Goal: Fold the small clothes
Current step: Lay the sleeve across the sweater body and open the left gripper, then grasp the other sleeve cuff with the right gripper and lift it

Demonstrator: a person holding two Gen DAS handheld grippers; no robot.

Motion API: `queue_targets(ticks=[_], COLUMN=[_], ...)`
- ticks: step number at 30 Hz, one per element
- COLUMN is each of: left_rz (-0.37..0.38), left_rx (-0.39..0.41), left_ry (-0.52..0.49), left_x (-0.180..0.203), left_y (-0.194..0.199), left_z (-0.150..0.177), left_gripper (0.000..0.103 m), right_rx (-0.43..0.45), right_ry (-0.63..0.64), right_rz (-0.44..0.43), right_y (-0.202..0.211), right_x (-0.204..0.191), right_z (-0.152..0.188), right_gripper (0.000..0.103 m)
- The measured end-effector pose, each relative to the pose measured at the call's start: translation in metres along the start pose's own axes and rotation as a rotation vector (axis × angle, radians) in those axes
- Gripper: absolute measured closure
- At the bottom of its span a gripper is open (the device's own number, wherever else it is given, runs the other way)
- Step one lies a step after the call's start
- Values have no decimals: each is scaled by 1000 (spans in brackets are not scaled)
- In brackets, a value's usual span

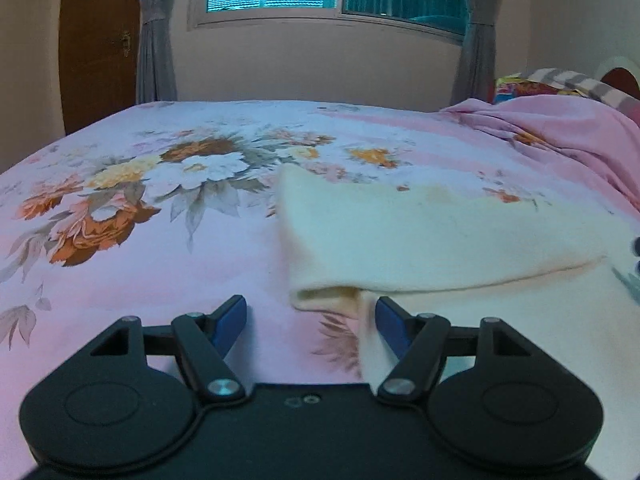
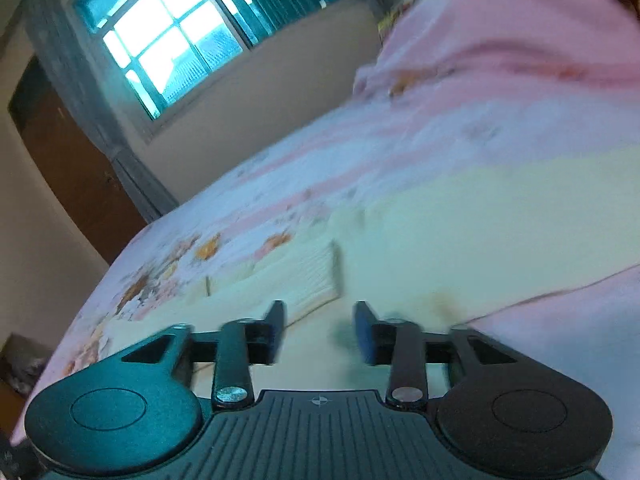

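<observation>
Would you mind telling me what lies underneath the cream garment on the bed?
The cream garment lies on the floral pink bedsheet, with its own lower layer visible beneath the folded-over part. Anything else beneath it is covered.

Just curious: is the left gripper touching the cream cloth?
Cannot tell. In the left wrist view the cream cloth overlaps one finger of the left gripper; contact is unclear.

We see the left gripper (image 1: 310,322) and right gripper (image 2: 319,330): black plastic bodies, blue pads (image 1: 231,320), silver screws (image 1: 223,386).
</observation>
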State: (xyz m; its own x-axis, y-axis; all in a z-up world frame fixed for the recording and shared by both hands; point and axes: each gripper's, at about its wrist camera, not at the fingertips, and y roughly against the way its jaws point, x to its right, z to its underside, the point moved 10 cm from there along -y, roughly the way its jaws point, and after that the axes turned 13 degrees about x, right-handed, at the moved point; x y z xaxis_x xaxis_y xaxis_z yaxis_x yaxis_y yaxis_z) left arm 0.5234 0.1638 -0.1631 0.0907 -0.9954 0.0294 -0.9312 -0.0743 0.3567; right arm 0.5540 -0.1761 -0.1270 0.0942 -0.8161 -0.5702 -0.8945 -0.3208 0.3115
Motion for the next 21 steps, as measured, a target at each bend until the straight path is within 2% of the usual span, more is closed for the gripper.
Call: queue_targets(ticks=[1,2,6,8,9,13,15,17,19,21], left_rz=[10,15,10,5,4,4,1,-3,-3,0], left_rx=[-11,-12,-1,2,3,7,6,1,1,15], left_ry=[21,33,32,19,21,34,34,26,5,6], left_x=[-2,-4,-4,-2,-3,-4,-5,-4,-1,-1], left_y=[-4,-5,-6,-6,-6,-5,-6,-7,-7,-6], left_z=[4,6,6,7,7,7,7,6,3,-1], left_gripper=[32,31,30,29,29,29,29,28,30,30], right_rx=[-20,-38,-24,-32,-34,77,108,96,55,52], right_ry=[-30,-57,-66,-46,-38,-45,-50,-75,-88,-81], right_rz=[2,-2,-38,-32,-19,15,73,89,69,16], right_y=[-13,-24,-47,-53,-54,-32,-26,-27,-31,-29], right_x=[0,2,-4,-4,-1,17,36,50,52,44], right_z=[4,10,7,5,3,-23,-30,-30,-24,-24], right_gripper=[47,46,47,92,100,100,100,100,100,100])
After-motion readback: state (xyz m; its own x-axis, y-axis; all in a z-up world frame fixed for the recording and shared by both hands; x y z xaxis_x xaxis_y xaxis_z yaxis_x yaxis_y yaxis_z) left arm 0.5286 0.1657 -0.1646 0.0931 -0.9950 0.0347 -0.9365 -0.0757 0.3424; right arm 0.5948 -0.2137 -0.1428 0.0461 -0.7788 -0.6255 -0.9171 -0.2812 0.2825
